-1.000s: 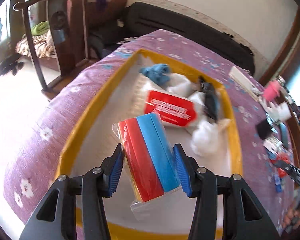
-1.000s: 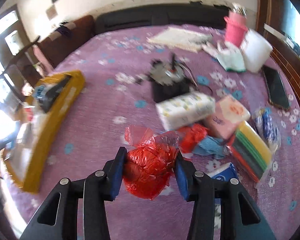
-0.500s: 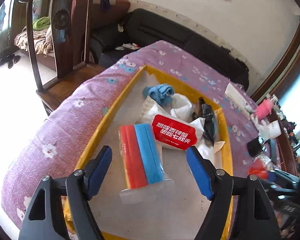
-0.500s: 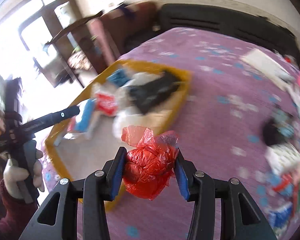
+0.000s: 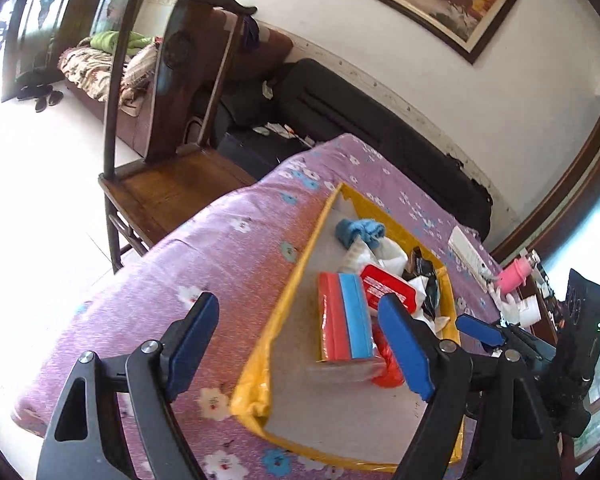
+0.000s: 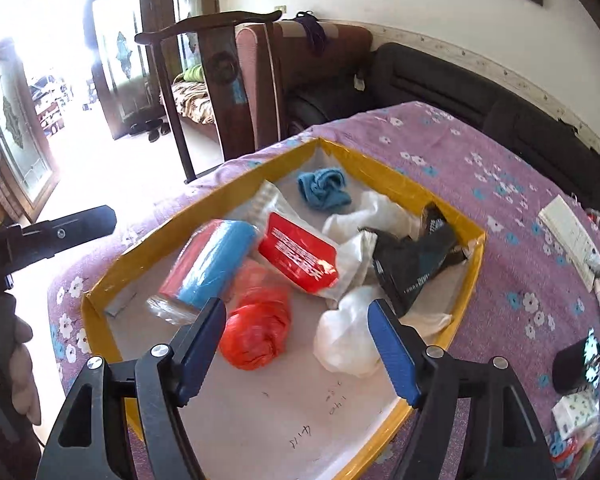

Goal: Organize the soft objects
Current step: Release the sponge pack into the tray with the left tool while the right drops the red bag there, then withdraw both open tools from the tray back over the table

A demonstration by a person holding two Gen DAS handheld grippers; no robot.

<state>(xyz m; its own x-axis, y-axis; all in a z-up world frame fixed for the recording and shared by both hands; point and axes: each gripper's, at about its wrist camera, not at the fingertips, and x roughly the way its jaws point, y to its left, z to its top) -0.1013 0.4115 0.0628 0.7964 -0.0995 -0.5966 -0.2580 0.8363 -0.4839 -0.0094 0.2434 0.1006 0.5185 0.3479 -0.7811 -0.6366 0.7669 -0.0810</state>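
Observation:
A yellow-rimmed tray [image 6: 404, 188] sits on the purple floral bed. In it lie a red-and-blue sponge pack [image 6: 210, 264], a red plastic bag [image 6: 258, 326], a red packet [image 6: 298, 258], a blue cloth [image 6: 324, 188], white bags [image 6: 346, 342] and a black pouch [image 6: 414, 258]. My right gripper [image 6: 298, 348] is open and empty just above the red bag. My left gripper [image 5: 304, 344] is open and empty, pulled back over the tray's [image 5: 296, 276] near left rim, with the sponge pack [image 5: 346, 318] lying beyond it.
A dark wooden chair [image 5: 168, 128] stands left of the bed, a black sofa [image 5: 384, 136] behind it. Loose items lie on the bed at the right: a white box [image 6: 566, 232], a pink cup [image 5: 516, 276], tissue packs [image 6: 576, 416]. The other gripper [image 5: 488, 332] shows at the right.
My left gripper let go of the sponge pack in the tray and drew back. My right gripper carried the red bag over the tray, opened and released it there.

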